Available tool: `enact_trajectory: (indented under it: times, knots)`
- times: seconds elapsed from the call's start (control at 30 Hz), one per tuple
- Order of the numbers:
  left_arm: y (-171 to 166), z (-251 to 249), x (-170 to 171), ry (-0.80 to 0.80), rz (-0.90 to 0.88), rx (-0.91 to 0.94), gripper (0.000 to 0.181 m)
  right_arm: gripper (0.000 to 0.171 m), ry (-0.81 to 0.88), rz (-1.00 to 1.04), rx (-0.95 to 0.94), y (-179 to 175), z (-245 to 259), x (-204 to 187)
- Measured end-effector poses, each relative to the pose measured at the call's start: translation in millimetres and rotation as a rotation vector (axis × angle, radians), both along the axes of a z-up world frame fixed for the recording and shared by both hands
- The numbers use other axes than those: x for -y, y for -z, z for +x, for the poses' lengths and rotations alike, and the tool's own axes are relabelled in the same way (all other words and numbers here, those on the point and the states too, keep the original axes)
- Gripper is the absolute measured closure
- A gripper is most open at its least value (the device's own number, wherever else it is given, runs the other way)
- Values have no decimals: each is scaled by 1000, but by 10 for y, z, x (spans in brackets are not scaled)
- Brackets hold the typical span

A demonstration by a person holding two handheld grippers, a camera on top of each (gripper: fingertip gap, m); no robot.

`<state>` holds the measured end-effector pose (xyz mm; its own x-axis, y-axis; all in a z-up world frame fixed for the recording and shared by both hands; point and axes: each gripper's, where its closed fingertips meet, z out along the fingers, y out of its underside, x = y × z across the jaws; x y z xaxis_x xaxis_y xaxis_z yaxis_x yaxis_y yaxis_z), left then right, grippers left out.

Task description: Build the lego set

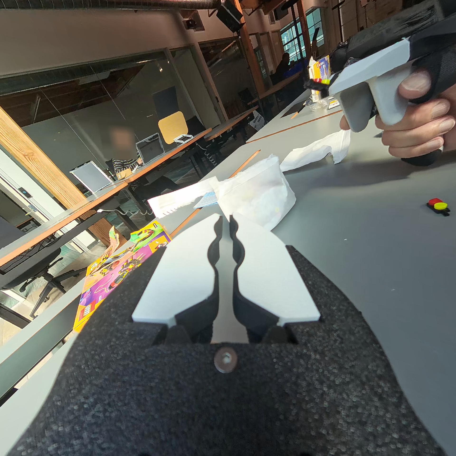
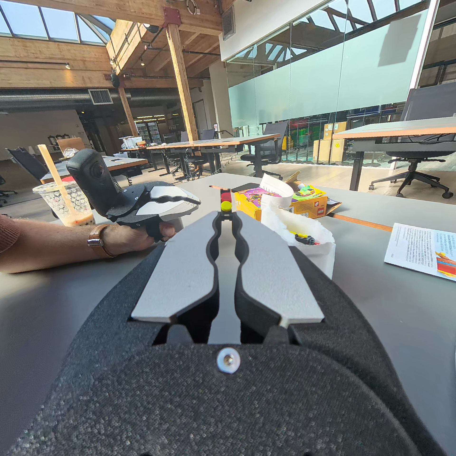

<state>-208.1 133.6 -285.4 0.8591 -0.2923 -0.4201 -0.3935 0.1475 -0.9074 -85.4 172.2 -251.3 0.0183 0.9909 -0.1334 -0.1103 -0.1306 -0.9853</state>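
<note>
Right gripper (image 2: 225, 217): fingers drawn narrow and clamped on a small lego assembly (image 2: 225, 201), a black piece topped by a red brick and a yellow-green round stud, which juts forward past the fingertips. In the left wrist view this gripper (image 1: 320, 90) is held raised above the bench (image 1: 345, 271), gripped by a hand (image 1: 417, 123) curled round its grey handle.

Left gripper (image 1: 225, 218): fingers nearly closed, a thin gap between the pads, nothing between them. In the right wrist view it (image 2: 195, 199) is tilted, its hand (image 2: 133, 237) and forearm resting on the bench surface.

A second lego assembly (image 1: 438, 206), also black, red and yellow-green, lies alone on bare bench to the right of the left gripper, with open surface all round it.

Just ahead of both grippers stands a white paper bag (image 2: 303, 237) holding loose pieces. Beyond it, near the bench's far edge, lies the lego box (image 2: 283, 201); a printed leaflet (image 2: 422, 249) lies to the right, and a drink cup with straw (image 2: 64, 199) stands behind the left hand.
</note>
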Motion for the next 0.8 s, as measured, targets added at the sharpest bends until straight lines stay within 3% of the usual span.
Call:
enact_trajectory:
  times: [0.8]
  knots:
    - [-2,109,19,52,3,-5,177,163,-29,78,75,115,-125,196]
